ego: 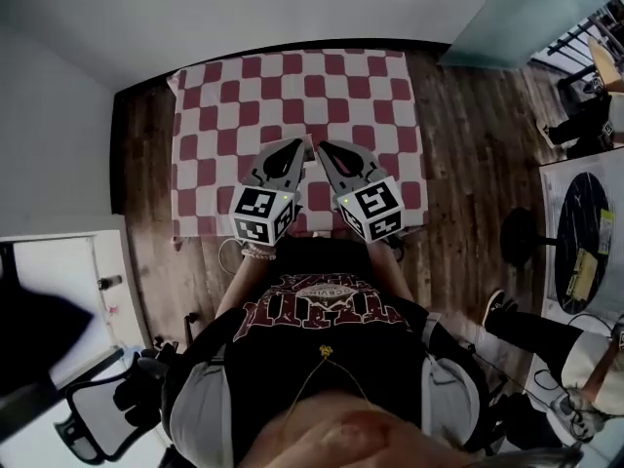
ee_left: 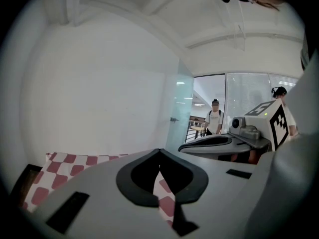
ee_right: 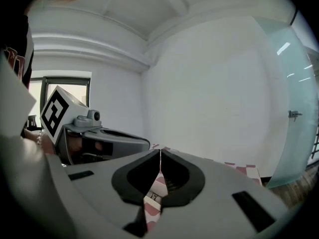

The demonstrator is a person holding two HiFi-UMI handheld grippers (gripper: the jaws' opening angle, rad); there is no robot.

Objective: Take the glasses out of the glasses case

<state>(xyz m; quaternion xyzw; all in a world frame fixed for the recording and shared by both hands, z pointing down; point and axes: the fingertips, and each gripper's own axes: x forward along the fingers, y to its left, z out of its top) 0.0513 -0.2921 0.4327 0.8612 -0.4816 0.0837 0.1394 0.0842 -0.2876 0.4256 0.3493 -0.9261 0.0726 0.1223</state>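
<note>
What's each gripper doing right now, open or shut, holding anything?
Left gripper: shut, nothing between its jaws.
Right gripper: shut, nothing between its jaws.

A table (ego: 292,45) under a red-and-white checked cloth (ego: 331,86) stands pushed against a plain white wall (ee_left: 99,93). The floor (ego: 468,164) around it is dark wooden planks. Just right of the table a frosted glass panel (ee_left: 178,111) with a small handle closes the corner, and a dark railing (ego: 590,22) runs beyond it. A black office chair (ego: 97,422) sits at the near left. The white ceiling (ee_right: 129,9) is ribbed with beams. A bright window (ee_right: 70,85) lights the left wall.
</note>
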